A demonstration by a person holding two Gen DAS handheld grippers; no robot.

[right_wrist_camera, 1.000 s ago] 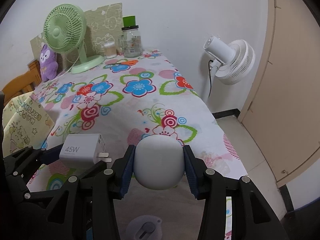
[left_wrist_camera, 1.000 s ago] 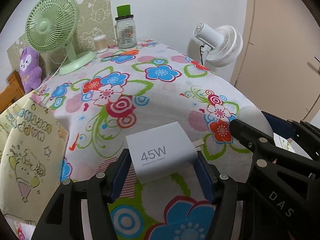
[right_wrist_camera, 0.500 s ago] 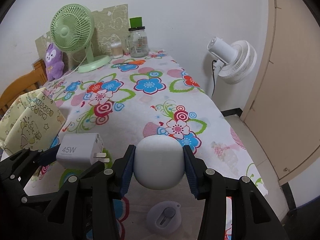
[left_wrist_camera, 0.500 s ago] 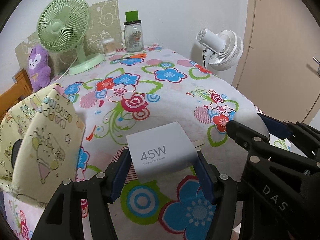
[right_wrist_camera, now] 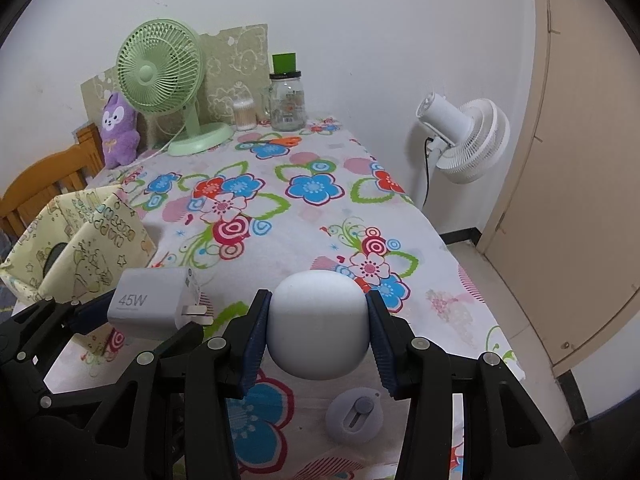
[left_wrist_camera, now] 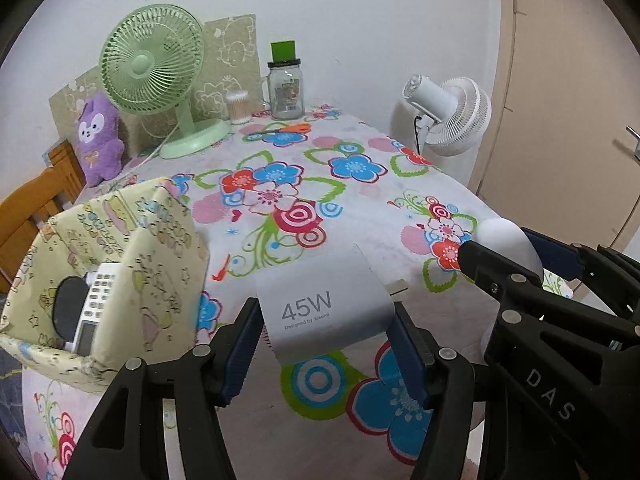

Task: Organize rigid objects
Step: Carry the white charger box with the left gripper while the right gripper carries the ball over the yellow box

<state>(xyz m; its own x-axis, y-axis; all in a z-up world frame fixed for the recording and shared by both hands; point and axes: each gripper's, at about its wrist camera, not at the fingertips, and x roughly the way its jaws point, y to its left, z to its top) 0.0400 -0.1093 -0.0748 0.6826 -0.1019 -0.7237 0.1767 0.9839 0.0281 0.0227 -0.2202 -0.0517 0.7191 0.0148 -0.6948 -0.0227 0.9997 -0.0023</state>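
My left gripper [left_wrist_camera: 326, 344] is shut on a white 45W charger [left_wrist_camera: 324, 308], held above the near part of the flowered table [left_wrist_camera: 360, 208]. The charger also shows in the right wrist view [right_wrist_camera: 152, 300]. My right gripper [right_wrist_camera: 318, 336] is shut on a round white egg-shaped device [right_wrist_camera: 318, 328], seen from the left wrist view [left_wrist_camera: 506, 240] to the right of the charger. A yellow patterned fabric basket [left_wrist_camera: 156, 264] stands at the table's left; it holds a white remote [left_wrist_camera: 94, 308] and a black object [left_wrist_camera: 68, 304].
A grey round disc [right_wrist_camera: 354, 418] lies on the cloth below my right gripper. At the back stand a green desk fan [left_wrist_camera: 152, 68], a glass jar [left_wrist_camera: 286, 88], a cotton-swab pot [left_wrist_camera: 238, 108] and a purple plush [left_wrist_camera: 98, 140]. A white floor fan [right_wrist_camera: 464, 136] stands right.
Both grippers have pulled back and up from the table with their objects held. The yellow basket has come fully into view at the left, and the grey disc shows below.
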